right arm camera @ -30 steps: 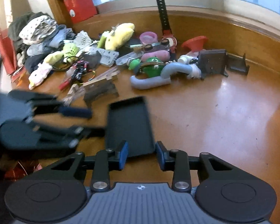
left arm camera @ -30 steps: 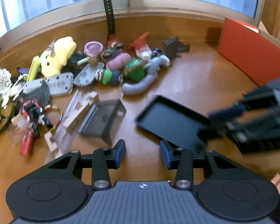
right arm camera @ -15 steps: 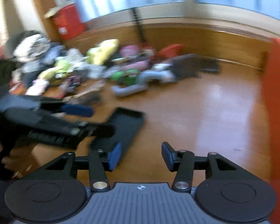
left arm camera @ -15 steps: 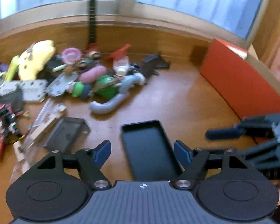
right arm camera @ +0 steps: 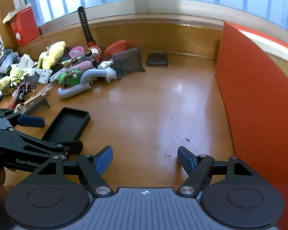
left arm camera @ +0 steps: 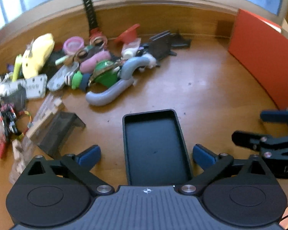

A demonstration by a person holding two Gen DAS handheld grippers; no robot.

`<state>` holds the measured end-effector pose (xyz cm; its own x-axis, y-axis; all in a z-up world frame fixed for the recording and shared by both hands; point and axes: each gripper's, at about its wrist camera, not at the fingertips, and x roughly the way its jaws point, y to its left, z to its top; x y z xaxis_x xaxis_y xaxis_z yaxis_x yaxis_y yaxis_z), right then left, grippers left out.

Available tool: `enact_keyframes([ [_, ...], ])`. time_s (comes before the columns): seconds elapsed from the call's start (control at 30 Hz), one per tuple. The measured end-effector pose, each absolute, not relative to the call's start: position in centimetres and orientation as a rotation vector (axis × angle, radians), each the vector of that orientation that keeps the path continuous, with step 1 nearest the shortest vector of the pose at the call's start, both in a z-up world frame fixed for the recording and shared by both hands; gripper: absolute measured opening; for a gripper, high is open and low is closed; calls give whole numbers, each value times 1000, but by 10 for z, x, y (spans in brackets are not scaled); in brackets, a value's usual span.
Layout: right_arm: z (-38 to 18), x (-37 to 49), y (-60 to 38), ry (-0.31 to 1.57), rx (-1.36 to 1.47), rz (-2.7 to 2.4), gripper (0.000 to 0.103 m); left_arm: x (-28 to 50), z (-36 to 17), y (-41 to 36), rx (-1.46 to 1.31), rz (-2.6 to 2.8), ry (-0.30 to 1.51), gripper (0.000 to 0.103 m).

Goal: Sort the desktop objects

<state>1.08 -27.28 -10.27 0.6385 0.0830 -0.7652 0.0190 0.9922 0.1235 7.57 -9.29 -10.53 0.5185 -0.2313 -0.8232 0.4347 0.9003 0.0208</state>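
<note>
A shallow black tray [left arm camera: 155, 145] lies flat on the wooden worktop [left arm camera: 211, 92], its long sides running from near to far, directly ahead of the left tool [left arm camera: 146, 155]. That tool's blue-padded jaws have just been opening and now stand wide apart, one on each side of the tray's near end, neither pad touching it. The tray holds nothing.

To the right, the right tool [right arm camera: 145, 158] hangs over bare wood, its jaws also just opened and spread, with nothing between them. In the right wrist view the tray sits at near left, with the left tool's black fingers [right arm camera: 30, 121] straddling its near end.

Beyond the tray, at far left, a jumble of small items crowds the worktop: a curved grey pipe piece [left arm camera: 115, 88], a green toy [left arm camera: 103, 74], a pink cylinder [left arm camera: 95, 61], a yellow plush [left arm camera: 38, 54], a pink ring-shaped cup [left arm camera: 74, 45] and a red funnel-like piece [left arm camera: 129, 33]. A black watch strap [left arm camera: 89, 9] stands upright against the wooden back wall. A dark translucent bracket [left arm camera: 57, 132] rests just left of the tray, apart from it. An orange-red board [right arm camera: 255, 111] stands on edge along the right side.
</note>
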Motion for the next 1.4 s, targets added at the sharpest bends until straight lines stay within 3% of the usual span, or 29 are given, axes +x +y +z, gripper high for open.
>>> enact_keyframes([
  [0.03,-104,11,-274,875,130,36,77,74,-104,-94,238,-412,935,89],
  [0.07,-104,11,-274,871,126,39,78,73,-102,-94,241,-421,924,66],
  [0.47,-94,26,-256,832,135,139,77,70,-77,-30,43,-365,856,65],
  [0.8,-84,65,-147,766,-65,446,82,77,-63,65,-12,-156,795,65],
  [1.17,-102,109,-75,779,-122,474,83,83,-61,112,-23,-185,781,65],
  [1.23,-105,112,-73,771,-122,454,81,84,-61,114,-20,-199,779,65],
  [1.3,-104,114,-73,773,-119,434,65,88,-62,116,-14,-217,777,65],
  [1.4,-103,114,-76,780,-87,401,64,93,-63,116,-6,-247,775,65],
])
